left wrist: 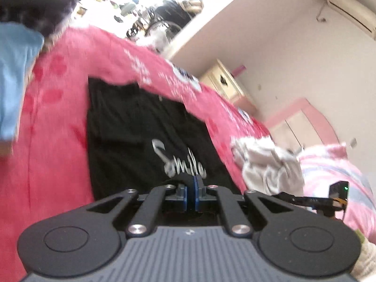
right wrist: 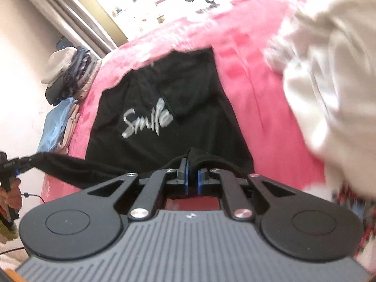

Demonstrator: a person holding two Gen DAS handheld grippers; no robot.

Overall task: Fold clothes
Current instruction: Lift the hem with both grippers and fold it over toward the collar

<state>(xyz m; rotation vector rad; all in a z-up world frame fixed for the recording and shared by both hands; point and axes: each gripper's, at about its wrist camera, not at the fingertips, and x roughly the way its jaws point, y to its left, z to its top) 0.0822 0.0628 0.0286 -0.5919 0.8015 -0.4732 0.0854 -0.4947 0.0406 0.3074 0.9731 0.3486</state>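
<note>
A: Status of tongs?
B: My left tongs (left wrist: 194, 183) and right tongs (right wrist: 192, 164) are each clenched on the black shirt (right wrist: 164, 94) hem.
A: Shirt location?
B: On the pink bed (right wrist: 258, 94), near edge lifted.

The left hand-held gripper (left wrist: 194, 183) points down toward the black shirt (left wrist: 141, 127), its blue-padded jaws pressed together on the shirt's near hem. The right hand-held gripper (right wrist: 193, 164) likewise tilts down over the shirt, its jaws pinching a fold of the same hem, which bunches up between the blue pads. In the right wrist view, the left hand-held gripper appears at the far left edge, level with the shirt's near hem, with black cloth stretched between the two grippers and fingers (right wrist: 11, 192) of the person's hand wrapped on its handle.
</note>
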